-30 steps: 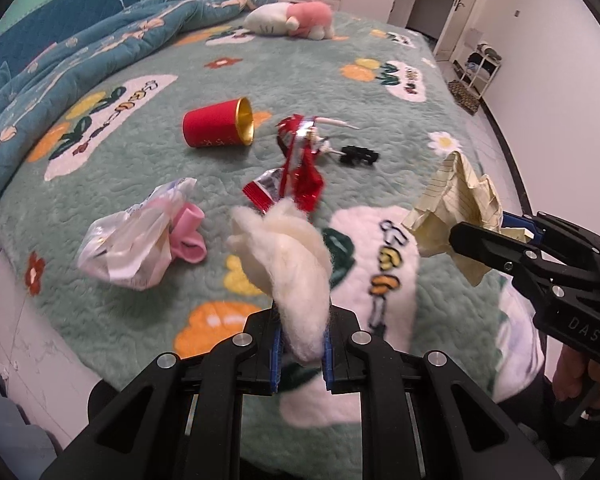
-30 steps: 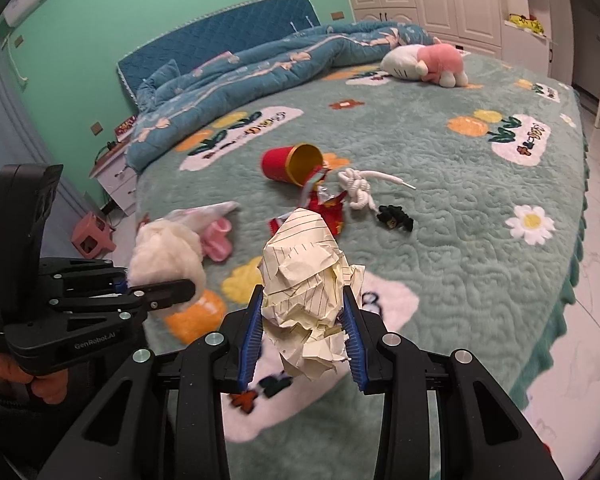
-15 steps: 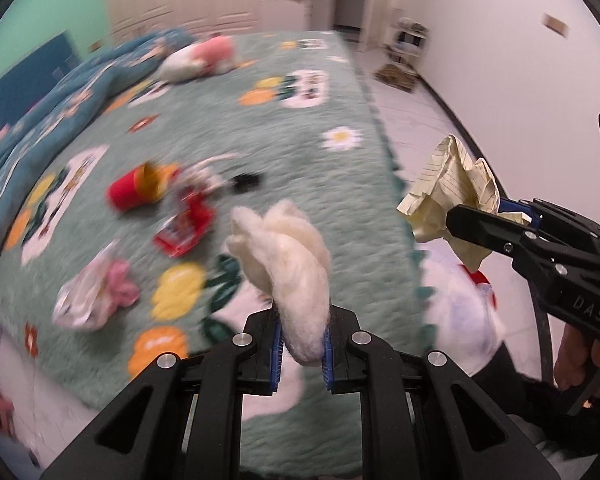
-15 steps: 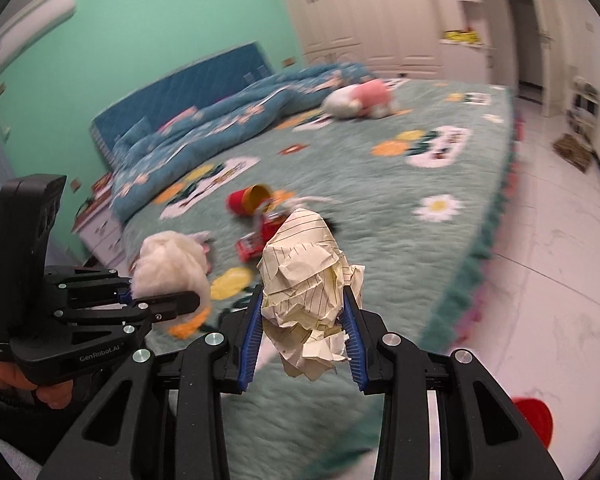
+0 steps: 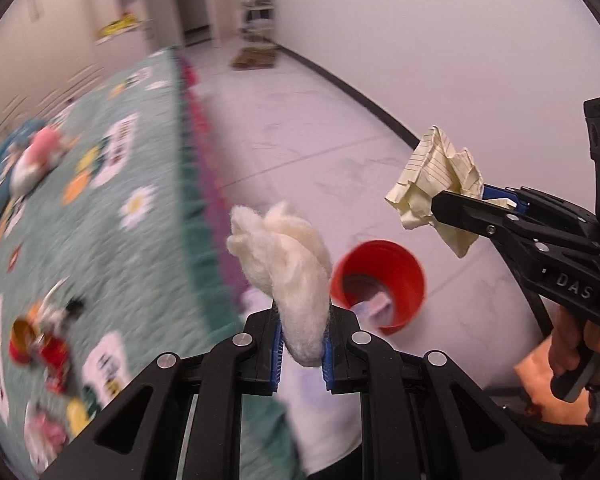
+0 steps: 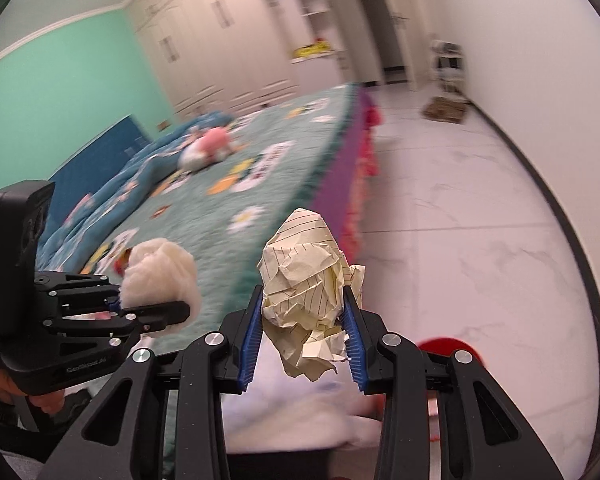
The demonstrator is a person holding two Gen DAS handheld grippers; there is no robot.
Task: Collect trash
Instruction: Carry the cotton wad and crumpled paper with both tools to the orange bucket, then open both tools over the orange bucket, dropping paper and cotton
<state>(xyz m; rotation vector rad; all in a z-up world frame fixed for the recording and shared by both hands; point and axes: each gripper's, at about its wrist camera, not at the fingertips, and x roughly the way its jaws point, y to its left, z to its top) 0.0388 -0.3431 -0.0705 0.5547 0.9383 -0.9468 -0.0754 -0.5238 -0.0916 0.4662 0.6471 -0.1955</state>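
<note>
a wad of white cotton point(image 5: 288, 264) is pinched in the left tongs point(image 5: 302, 354), and a crumpled ball of lined yellow paper point(image 6: 310, 280) is clamped in the right tongs point(image 6: 302, 344). both are held up beside the edge of the bed point(image 5: 100, 220), over the white floor point(image 5: 308, 140). a red bin point(image 5: 380, 280) with scraps inside stands on the floor just beyond the cotton.

A fluffy, fibrous white wad point(image 5: 288, 264) like cotton is seen beside crumpled, matt lined paper point(image 6: 306, 276). The bin point(image 5: 400, 276) at the near right is made of smooth red plastic. The floor point(image 5: 300, 136) is laid with glossy, marble-look white tile. The bedspread point(image 5: 112, 216) on the left is made of quilted, plushy green cloth.
</note>
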